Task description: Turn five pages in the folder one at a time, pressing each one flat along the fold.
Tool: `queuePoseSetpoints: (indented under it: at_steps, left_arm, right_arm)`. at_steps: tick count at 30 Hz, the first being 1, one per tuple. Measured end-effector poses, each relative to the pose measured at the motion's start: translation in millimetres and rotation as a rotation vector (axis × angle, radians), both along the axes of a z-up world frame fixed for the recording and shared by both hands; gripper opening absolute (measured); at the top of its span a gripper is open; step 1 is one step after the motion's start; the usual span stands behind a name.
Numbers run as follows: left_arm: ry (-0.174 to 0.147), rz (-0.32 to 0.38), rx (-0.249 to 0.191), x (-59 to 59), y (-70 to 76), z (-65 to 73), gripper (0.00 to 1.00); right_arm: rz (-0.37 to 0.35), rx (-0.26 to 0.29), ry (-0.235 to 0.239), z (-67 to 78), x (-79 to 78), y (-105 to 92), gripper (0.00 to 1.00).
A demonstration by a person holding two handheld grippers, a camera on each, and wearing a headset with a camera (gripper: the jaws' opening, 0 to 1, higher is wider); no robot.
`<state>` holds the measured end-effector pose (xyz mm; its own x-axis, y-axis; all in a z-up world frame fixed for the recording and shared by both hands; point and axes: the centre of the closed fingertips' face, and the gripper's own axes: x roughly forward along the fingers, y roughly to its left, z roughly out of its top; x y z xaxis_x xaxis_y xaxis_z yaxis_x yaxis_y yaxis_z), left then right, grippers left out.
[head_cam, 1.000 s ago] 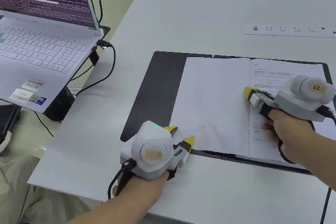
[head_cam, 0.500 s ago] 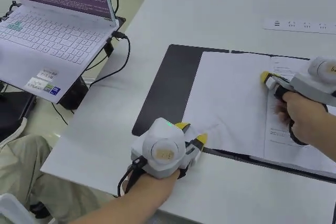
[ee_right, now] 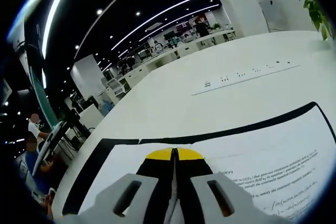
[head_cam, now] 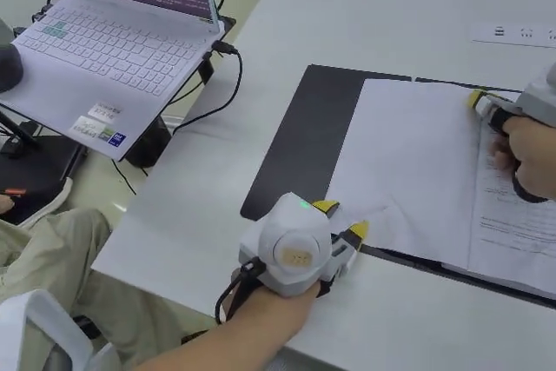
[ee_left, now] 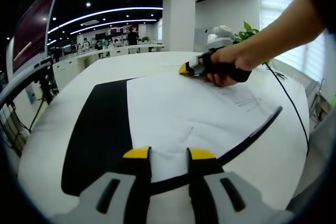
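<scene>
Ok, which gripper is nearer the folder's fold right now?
Right. The right gripper sits shut at the far end of the fold; the left gripper is at the near edge of the blank page, well to the fold's left.

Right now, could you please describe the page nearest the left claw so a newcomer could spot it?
On the white table, right of the laptop, lies an open black folder. The page is the white sheet on its left half, with the left claw at its near edge. Unlike the printed page beside it, it is blank.
</scene>
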<state>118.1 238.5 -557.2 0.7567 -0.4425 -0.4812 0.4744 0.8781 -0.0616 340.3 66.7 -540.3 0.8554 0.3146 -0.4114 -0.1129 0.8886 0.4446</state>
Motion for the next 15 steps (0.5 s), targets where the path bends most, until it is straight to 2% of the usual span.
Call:
queuePoseSetpoints:
  at_steps: [3,7,15]
  left_arm:
    - [0.002,-0.001,0.002,0.1,0.1,-0.2,0.25]
    - [0.000,0.000,0.000,0.1,0.3,-0.3,0.26]
    - [0.000,-0.001,0.001,-0.1,0.1,-0.6,0.25]
  right_arm:
    - [-0.014,0.016,0.008,-2.3,7.0,-2.3,0.00]
    - [-0.007,0.005,0.020,-4.1,8.6,-2.1,0.00]
    - [0.039,0.009,0.026,-6.4,-5.3,-0.6,0.00]
